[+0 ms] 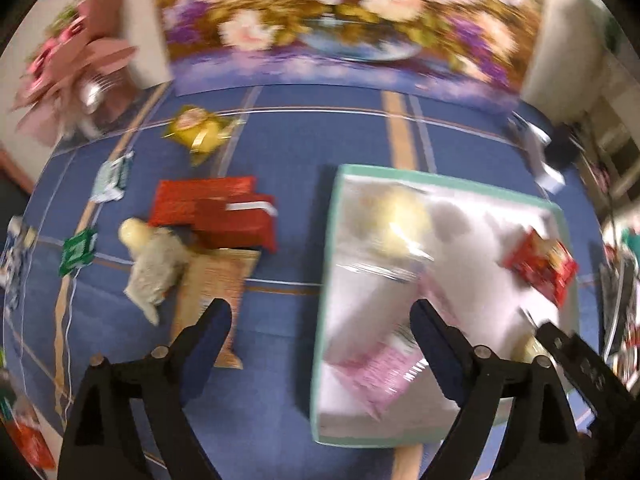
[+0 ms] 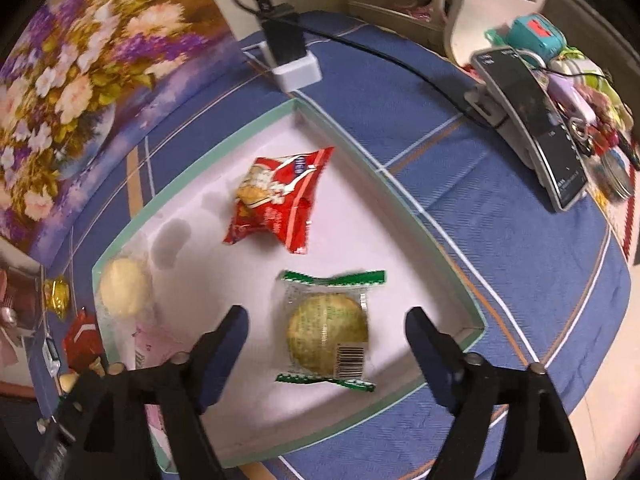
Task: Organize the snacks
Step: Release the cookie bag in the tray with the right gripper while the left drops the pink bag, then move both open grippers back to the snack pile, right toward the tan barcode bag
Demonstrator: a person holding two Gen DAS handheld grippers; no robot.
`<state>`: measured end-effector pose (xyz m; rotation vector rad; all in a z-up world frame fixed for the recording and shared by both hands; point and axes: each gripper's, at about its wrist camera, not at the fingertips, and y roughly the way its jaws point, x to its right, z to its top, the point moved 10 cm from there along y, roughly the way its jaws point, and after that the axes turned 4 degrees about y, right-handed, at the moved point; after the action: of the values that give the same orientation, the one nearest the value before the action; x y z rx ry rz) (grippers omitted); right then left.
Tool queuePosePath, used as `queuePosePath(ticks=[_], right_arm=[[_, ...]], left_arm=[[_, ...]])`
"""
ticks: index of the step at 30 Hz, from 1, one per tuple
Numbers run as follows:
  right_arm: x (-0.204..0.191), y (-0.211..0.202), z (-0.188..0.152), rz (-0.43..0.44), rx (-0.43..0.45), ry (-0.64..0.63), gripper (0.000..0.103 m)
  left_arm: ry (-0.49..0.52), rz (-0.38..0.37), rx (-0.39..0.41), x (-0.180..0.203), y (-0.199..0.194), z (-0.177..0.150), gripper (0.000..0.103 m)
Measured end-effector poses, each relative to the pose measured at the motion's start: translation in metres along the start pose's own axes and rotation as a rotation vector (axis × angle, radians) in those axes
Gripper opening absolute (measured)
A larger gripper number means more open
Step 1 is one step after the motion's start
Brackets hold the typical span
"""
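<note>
A shallow white box with a mint-green rim [image 2: 436, 236] lies on the blue tablecloth; it also shows in the left wrist view [image 1: 326, 240]. In it lie a red snack bag [image 2: 276, 200], a clear-wrapped round pastry with green ends [image 2: 328, 330], a pale round cake [image 2: 122, 292] and a pink packet [image 1: 380, 372]. My right gripper [image 2: 326, 324] is open and empty, just above the wrapped pastry. My left gripper [image 1: 320, 312] is open and empty over the box's left edge. Loose on the cloth to the left lie red packets [image 1: 216, 212], a tan packet [image 1: 218, 280], a pale wrapped snack [image 1: 150, 264], a gold-wrapped snack [image 1: 200, 130] and a green sachet [image 1: 76, 250].
A floral painting [image 1: 340, 20] stands at the back of the table. A white adapter with a black plug and cable [image 2: 294, 60] sits behind the box. A phone on a clip stand [image 2: 536, 120] and a cluttered pile of small items [image 2: 592, 92] are at the right.
</note>
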<state>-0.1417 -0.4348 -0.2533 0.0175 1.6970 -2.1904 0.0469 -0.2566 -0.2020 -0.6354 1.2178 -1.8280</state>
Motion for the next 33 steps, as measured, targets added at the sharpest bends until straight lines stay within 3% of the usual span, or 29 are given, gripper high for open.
queuePosePath(ticks=[3, 5, 13, 24, 33], right_arm=[[-0.008, 0.003, -0.001, 0.011, -0.002, -0.022, 0.09], [-0.012, 0.003, -0.002, 0.015, 0.003, -0.033, 0.103], [-0.037, -0.008, -0.01, 0.04, 0.014, -0.087, 0.103], [-0.093, -0.028, -0.04, 0.061, 0.024, -0.216, 0.103], [-0.137, -0.046, -0.065, 0.094, 0.061, -0.314, 0.103]], left_arm=[[-0.063, 0.033, -0.001, -0.02, 0.005, 0.001, 0.098], [-0.095, 0.054, -0.007, -0.033, 0.008, 0.001, 0.101], [-0.24, 0.143, -0.017, -0.1, 0.009, 0.003, 0.102], [-0.233, 0.186, 0.031, -0.162, -0.016, 0.012, 0.102], [-0.293, 0.212, 0.068, -0.215, -0.035, 0.009, 0.102]])
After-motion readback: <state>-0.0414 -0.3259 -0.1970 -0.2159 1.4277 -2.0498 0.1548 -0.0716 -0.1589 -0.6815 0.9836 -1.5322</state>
